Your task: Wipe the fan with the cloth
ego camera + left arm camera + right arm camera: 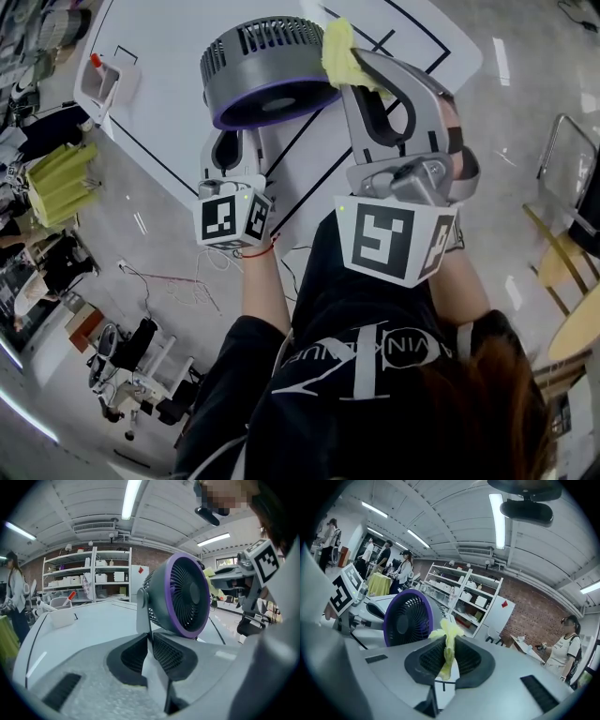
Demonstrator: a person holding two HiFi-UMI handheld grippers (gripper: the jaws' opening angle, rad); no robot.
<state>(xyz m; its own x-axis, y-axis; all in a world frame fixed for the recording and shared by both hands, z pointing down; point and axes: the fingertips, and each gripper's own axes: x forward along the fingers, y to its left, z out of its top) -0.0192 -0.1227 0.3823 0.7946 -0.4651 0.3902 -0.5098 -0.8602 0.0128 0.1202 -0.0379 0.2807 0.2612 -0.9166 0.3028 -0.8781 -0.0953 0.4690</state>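
Note:
A grey fan [267,70] with a purple ring stands on the white table [164,47]. My left gripper [234,141] reaches up to it from below in the head view. In the left gripper view the jaws [149,637] are shut on the fan's [183,595] flat grey stand [143,613]. My right gripper [361,66] is just right of the fan, shut on a yellow cloth [339,49] that pokes out past its tips. In the right gripper view the cloth [447,641] hangs pinched between the jaws, and the fan's front grille [407,618] is just to the left, apart from it.
A white bin [103,80] holding a red-capped item sits at the table's far left. Black tape lines cross the tabletop. Shelving [89,578] stands beyond the table. A chair [562,187] is on the right, a yellow object [61,178] on the floor to the left, and several people stand in the room.

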